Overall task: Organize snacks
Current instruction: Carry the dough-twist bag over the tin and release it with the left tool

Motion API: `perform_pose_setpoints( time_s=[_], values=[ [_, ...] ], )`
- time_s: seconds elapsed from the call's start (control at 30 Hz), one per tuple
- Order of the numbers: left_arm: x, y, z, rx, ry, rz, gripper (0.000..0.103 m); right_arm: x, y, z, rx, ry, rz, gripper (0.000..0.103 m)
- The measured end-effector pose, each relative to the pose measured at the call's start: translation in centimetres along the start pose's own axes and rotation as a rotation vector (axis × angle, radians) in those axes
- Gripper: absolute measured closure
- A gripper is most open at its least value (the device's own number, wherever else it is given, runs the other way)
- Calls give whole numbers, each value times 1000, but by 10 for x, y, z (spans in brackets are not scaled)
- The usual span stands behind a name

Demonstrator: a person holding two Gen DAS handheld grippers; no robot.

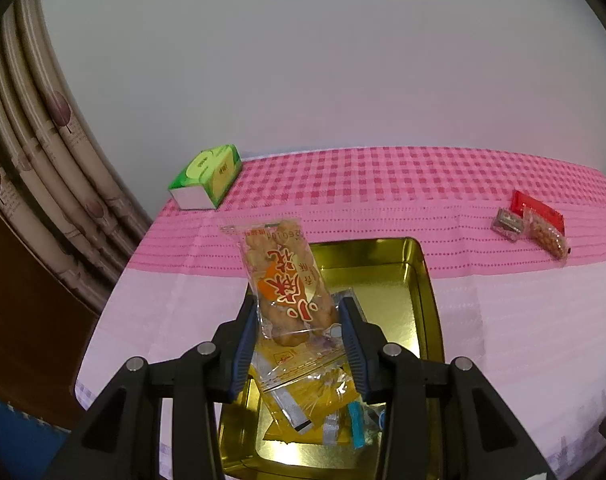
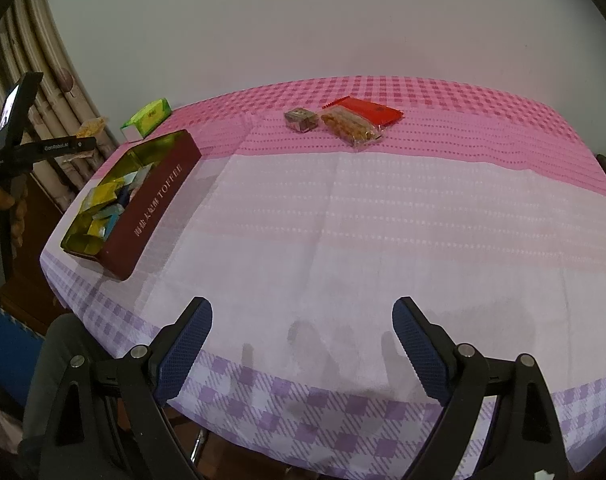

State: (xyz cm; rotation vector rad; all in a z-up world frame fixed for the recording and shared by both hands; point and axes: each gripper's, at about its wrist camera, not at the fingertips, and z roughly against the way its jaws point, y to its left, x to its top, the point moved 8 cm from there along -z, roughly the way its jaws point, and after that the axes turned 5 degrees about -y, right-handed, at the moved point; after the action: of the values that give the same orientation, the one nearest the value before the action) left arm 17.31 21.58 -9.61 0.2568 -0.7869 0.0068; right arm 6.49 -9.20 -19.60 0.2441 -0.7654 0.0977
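Left claw holds a snack pack over the tin; right claw idle, released.

Left claw is clenched on the lower end of a clear pack of fried twists, upright, tilted slightly left, above the gold-lined tin. Yellow and blue wrappers lie in the tin's near end. Right claw is spread wide over the counter's near edge, gripping nothing. Far right: peanut pack, red packet, small foil pack, touching. Green box far left of the tin.
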Motion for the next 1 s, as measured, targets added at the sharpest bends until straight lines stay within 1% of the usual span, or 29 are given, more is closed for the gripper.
perform_pose_setpoints(
  time_s=[0.4, 0.53, 0.63, 0.8, 0.9, 0.97, 1.0],
  values=[
    [-12, 3, -25, 7, 48, 21, 62, -7, -2, -8, -5, 22, 3, 13],
    [-15, 1, -40, -4, 89, 44, 62, -8, -4, -10, -8, 28, 0, 13],
    [-20, 0, -52, 8, 116, 45, 62, -10, -5, -13, -10, 34, -1, 13],
    [-31, -1, -69, 8, 153, 62, 62, -14, -6, -18, -13, 47, 1, 13],
    [-36, 0, -76, -7, 157, 91, 59, -15, -8, -20, -15, 54, 1, 13],
    [-39, -1, -79, -1, 162, 81, 53, -17, -9, -23, -19, 58, -1, 13],
    [-39, -4, -78, -1, 154, 60, 46, -18, -10, -24, -19, 61, -4, 13]
  ],
)
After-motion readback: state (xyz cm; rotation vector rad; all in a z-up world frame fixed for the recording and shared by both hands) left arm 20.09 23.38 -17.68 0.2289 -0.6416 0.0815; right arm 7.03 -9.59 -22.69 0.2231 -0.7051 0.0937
